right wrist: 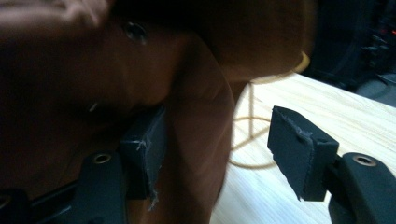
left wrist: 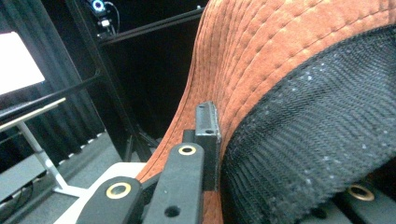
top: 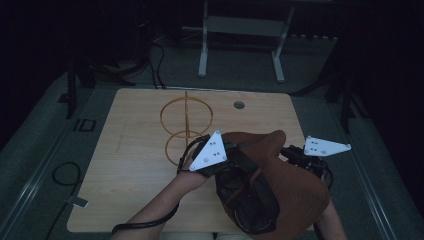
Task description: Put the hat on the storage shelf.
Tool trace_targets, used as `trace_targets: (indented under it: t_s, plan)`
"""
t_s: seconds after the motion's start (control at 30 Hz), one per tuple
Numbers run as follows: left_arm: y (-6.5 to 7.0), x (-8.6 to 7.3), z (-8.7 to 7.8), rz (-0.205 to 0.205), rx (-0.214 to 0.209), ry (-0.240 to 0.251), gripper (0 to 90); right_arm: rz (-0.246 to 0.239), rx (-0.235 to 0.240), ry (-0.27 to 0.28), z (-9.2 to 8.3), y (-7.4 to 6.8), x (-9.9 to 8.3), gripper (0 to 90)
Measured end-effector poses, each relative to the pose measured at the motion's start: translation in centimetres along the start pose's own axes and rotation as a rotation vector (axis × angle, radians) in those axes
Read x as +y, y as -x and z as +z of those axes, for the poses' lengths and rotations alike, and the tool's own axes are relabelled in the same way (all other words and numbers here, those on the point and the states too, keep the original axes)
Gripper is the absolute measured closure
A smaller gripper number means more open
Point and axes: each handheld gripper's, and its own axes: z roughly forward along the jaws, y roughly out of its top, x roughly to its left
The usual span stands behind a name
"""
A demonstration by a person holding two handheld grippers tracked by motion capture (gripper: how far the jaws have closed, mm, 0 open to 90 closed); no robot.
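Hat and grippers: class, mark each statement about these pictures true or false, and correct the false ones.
1. The hat is rust-brown outside with a black mesh lining. True.
2. The left gripper is shut on the hat's brim. True.
3. The right gripper is shut tight. False: its jaws stand apart, with hat fabric against one of them.
4. The wire stand wears the hat. False: it stands bare on the table.
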Motion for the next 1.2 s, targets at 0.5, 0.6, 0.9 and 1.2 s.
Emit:
trace_targets:
  t_s: [0.5,0.6,0.9,1.2]
  plan:
    - [0.5,0.1,0.9,-0.017,0.008,-0.036,86.7,0.034,0.114,0.008,2.3,0.2,0.2,57.7]
    - [0.5,0.1,1.0,-0.018,0.011,-0.040,86.7,0.025,0.118,0.006,2.4,0.1,0.2,66.7]
    - [0.0,0.9,1.1,-0.055,-0.035,-0.033,82.4,0.042,0.136,0.014,1.8,-0.2,0.6,87.2]
    - [0.3,2.8,1.7,-0.040,-0.030,-0.065,77.6,0.077,0.178,0.062,0.5,-0.1,0.8,87.4]
